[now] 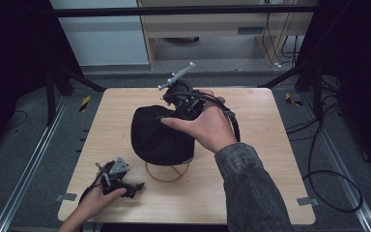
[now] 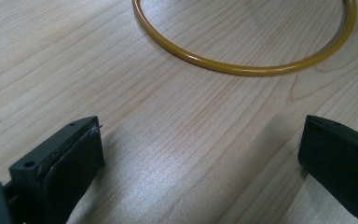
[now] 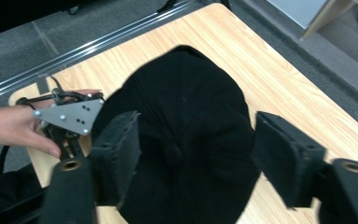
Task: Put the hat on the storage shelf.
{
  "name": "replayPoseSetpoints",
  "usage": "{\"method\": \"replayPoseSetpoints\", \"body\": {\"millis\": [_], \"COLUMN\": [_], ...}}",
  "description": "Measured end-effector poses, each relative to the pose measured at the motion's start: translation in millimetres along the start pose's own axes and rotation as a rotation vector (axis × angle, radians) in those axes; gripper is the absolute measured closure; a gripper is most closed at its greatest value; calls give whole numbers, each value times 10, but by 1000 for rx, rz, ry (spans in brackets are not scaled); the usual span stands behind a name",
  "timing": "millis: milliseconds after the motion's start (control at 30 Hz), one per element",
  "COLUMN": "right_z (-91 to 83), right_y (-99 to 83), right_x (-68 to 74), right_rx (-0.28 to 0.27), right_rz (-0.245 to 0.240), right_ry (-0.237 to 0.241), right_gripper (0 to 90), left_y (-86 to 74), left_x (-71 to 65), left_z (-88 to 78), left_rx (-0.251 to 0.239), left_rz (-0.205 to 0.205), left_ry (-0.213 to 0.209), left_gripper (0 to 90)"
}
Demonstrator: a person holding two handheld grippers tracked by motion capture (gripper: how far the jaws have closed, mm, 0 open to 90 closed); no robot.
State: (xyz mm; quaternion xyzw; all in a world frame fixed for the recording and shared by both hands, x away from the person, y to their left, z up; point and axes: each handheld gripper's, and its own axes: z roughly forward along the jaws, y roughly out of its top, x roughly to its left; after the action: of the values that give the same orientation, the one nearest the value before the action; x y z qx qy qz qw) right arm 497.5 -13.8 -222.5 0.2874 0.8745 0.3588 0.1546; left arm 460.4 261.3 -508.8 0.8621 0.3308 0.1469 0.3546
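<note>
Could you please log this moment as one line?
right gripper: open above black cap | left gripper: open, low over table | yellow ring: flat beside cap

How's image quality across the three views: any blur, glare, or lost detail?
High view: dim, dark edges, the black fabric cap reads as a near-featureless blob. Left gripper view: sharp wood grain, soft sheen on the light wooden table, glossy highlight along the thin yellow ring; near jaws slightly soft. Right gripper view: jaws blurred and close, cap folds barely visible, left gripper reasonably clear.
</note>
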Motion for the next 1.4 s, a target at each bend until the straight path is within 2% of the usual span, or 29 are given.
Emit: {"method": "replayPoseSetpoints", "body": {"millis": [167,267,600,833,1200,1400], "right_z": [-54,-91,-180,-197,-294,-360], "right_y": [-78,-130,-345,-541,-843,-980], "right_x": [-36,-45,-78,-146,-214,-215], "right_rx": [-18,-31,-24,2,-13,5], "right_rz": [24,19,40,65,68,62], "right_ry": [-26,-49,-63,-111,-104,-139], "right_gripper": [185,157,73,61,73,104], "left_y": [0,0,0,-1,-2,-3], "left_x": [0,0,2,3,4,3], "left_z": [0,0,-1,-1,-3,-3], "left_rx": [0,0,1,1,2,2], "left_rz": [0,0,2,4,5,5], "left_ry": [0,0,0,-2,-2,-2], "left_gripper": [0,0,0,0,0,0]}}
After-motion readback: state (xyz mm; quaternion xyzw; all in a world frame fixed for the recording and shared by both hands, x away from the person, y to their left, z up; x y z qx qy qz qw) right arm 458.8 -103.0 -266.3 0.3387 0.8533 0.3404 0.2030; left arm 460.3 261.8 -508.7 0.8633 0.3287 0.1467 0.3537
